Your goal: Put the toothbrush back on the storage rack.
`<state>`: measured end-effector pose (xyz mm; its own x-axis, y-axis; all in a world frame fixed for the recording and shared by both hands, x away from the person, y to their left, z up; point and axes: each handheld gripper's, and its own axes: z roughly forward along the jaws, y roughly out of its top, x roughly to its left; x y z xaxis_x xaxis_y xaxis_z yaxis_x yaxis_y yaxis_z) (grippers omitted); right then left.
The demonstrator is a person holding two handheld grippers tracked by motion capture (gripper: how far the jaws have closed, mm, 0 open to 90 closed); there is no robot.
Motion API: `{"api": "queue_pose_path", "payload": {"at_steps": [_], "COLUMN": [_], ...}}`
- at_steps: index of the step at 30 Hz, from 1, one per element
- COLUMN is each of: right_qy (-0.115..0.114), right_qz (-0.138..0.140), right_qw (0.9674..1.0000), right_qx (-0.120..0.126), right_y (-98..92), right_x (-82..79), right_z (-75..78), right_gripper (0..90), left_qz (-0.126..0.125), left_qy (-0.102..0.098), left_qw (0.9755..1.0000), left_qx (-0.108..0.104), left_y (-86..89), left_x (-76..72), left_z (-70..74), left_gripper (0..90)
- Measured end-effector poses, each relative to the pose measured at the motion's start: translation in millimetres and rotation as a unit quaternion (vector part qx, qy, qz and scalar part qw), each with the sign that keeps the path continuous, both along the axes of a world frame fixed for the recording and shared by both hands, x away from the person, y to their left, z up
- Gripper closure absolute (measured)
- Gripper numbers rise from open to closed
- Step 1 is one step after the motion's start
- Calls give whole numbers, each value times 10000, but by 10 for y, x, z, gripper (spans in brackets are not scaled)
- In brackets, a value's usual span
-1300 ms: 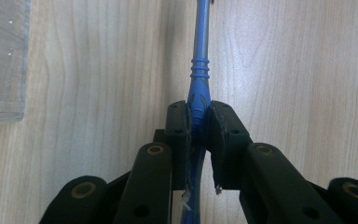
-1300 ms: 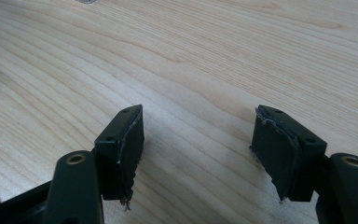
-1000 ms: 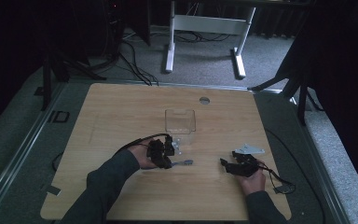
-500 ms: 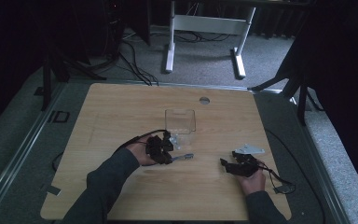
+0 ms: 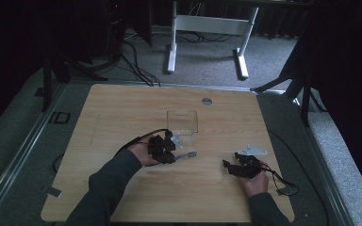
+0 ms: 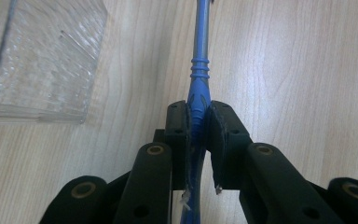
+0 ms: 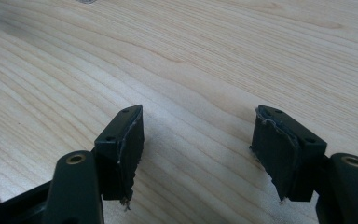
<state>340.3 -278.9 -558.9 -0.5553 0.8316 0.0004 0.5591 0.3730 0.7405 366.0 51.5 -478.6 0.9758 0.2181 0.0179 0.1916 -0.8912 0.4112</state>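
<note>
My left gripper is shut on a blue-handled tool with a grey metal shaft, perhaps a small screwdriver or pen. In the high view that blue tool sticks out to the right of the left gripper, just in front of a clear plastic box at the table's middle. A corner of the clear box lies at the upper left of the left gripper view. My right gripper stands open over bare wood; in the high view the right gripper rests near the table's front right.
The light wooden table has a round cable grommet near its far edge. Cables trail from both grippers, one off the right side. White desk legs and dark stands are on the floor beyond the table.
The left gripper with the blue tool has drifted slightly away from the person, closer to the clear box. The right gripper has stayed put.
</note>
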Motion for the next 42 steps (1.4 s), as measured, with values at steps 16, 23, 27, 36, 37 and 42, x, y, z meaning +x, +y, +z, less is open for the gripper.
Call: {"api": "queue_pose_path", "payload": {"at_steps": [16,23,27,36,37,42], "right_qy": [2,1,-4,-7,-7,-6], "right_qz": [1,4,7,7,6,7], "right_qw": [10000,10000,10000,10000,10000,10000], "right_qx": [-3,-4,-6,-5,-6,-7], "right_y": [0,0,0,0,0,0], "right_x": [-1,0,0,1,1,1], "right_z": [0,0,0,-1,-1,0], "right_gripper": [335,335,335,335,335,335], "left_qz": [146,221,288,389,385,470], "left_qy": [-116,-173,-209,-238,-243,-289], "left_qw": [9996,9991,9986,9974,9974,9961], "left_qx": [-189,-302,-385,-555,-563,-691], "left_y": [45,67,100,127,130,148], "left_x": [-4,3,20,26,28,31], "left_z": [70,107,142,181,186,208], "left_gripper": [787,787,787,787,787,787]}}
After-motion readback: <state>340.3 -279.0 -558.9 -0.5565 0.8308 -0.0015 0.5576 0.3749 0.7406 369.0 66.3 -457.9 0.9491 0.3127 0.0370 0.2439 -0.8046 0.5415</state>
